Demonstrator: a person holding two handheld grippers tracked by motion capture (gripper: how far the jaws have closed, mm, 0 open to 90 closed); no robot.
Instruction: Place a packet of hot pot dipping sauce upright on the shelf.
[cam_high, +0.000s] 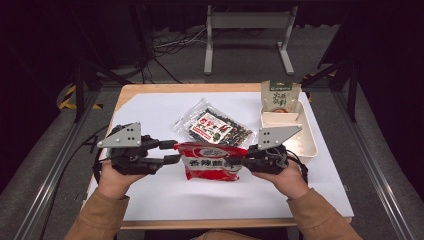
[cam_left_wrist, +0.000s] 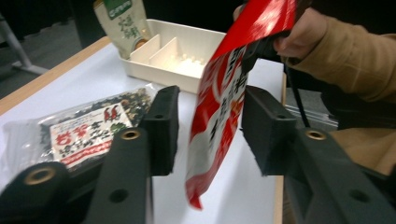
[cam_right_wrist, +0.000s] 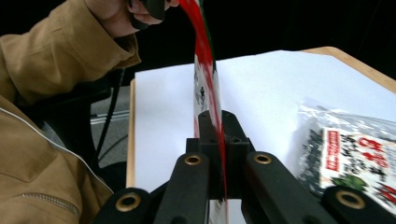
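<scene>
A red snack bag (cam_high: 212, 162) hangs above the white sheet between my two grippers. My right gripper (cam_high: 245, 161) is shut on the bag's right edge; in the right gripper view its jaws (cam_right_wrist: 217, 135) pinch the thin red bag (cam_right_wrist: 205, 70) edge-on. My left gripper (cam_high: 175, 151) stands open at the bag's left edge. In the left gripper view the red bag (cam_left_wrist: 219, 107) hangs in the gap between the two pads (cam_left_wrist: 161, 126) without touching either.
A clear packet of dark seaweed snack (cam_high: 212, 126) lies flat just behind the red bag. A cream divided tray (cam_high: 305, 145) sits at the right, with a green-topped pouch (cam_high: 280, 96) leaning in its far end. White paper (cam_high: 160, 200) covers the wooden table.
</scene>
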